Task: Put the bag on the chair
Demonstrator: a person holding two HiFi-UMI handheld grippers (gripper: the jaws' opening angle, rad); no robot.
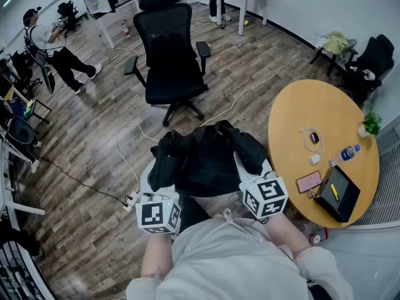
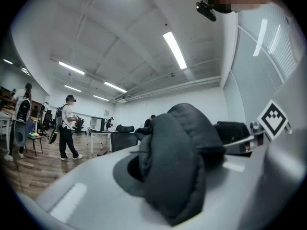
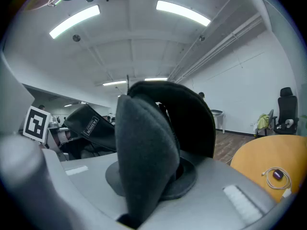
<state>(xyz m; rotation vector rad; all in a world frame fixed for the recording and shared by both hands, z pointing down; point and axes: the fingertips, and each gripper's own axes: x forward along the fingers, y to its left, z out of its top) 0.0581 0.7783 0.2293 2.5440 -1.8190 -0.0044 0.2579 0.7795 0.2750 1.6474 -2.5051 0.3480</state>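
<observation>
Nearest, the left gripper [image 2: 165,178] has its fingers clamped on a thick, soft-padded strap [image 2: 180,143] of the black fabric bag [image 1: 206,161]. The strap bulges in a rounded fold over the smooth grey fingers. The right gripper [image 3: 148,176] has its fingers pressed together on a second padded strap [image 3: 144,143], which is folded into an upright arch. The bag hangs slumped and creased between the two grippers, held up and not on the chair. Right of the bag stands a round counter [image 1: 312,114] with a smooth honey-coloured wooden top. It carries a flat black case [image 1: 337,194], a pink phone [image 1: 309,182] and a coiled white cable [image 1: 310,137]. Beyond the bag and well apart from it, the chair [image 1: 170,61] faces it. It has a black mesh back, a curved headrest, two armrests and a star-shaped base on the grey wood-plank floor [image 1: 87,161].
</observation>
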